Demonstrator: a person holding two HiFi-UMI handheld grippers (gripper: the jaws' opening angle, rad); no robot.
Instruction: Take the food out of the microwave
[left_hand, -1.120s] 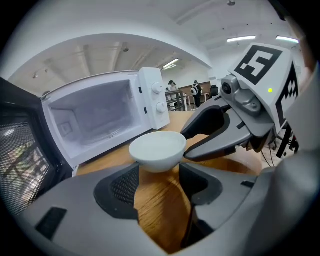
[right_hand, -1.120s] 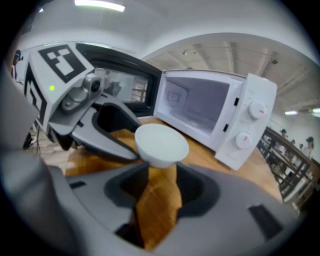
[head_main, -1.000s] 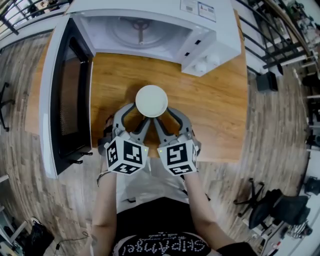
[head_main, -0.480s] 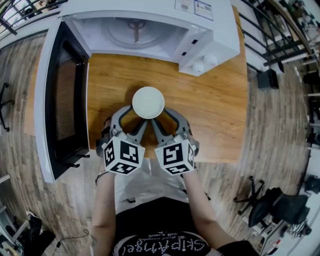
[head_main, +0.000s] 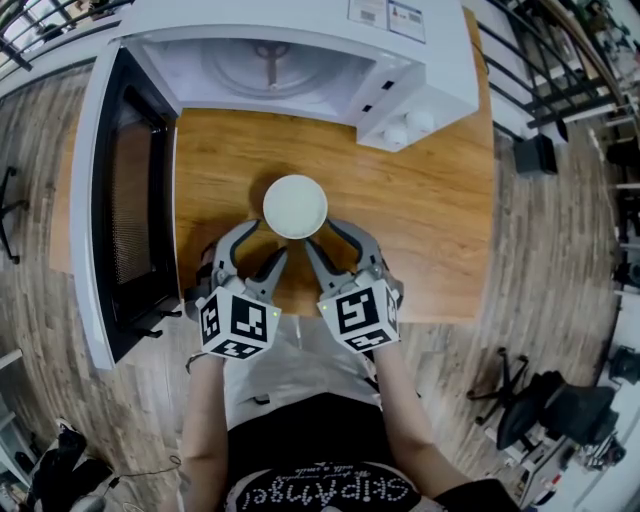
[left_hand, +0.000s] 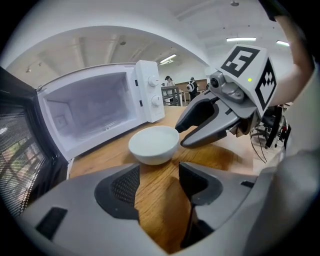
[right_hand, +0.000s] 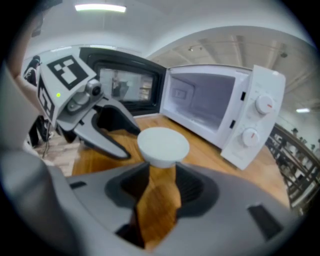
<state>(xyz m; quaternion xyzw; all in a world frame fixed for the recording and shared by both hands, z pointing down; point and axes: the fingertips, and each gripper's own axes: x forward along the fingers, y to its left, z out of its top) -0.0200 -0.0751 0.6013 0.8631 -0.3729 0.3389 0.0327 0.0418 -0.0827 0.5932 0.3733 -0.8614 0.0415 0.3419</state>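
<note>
Mid-frame, a smooth round white bowl (head_main: 295, 206) on the grained wooden bench (head_main: 440, 220) is being faced by the left hand-held gripper (head_main: 255, 250) and the right hand-held gripper (head_main: 332, 245). Both are spread and empty, the right's jaws having just been closing slightly.

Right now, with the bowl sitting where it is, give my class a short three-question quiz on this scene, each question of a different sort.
1. True or false: the white bowl stands inside the microwave.
2. Multiple choice: the microwave door is A) shut, B) swung open, C) taken off.
3. Fill in the blank: the jaws of the left gripper and the right gripper are both ____.

Key
1. False. It stands on the wooden table in front of the microwave, whose inside holds no dish.
2. B.
3. Open. Nothing is between either pair, and the bowl sits just beyond the tips.
</note>
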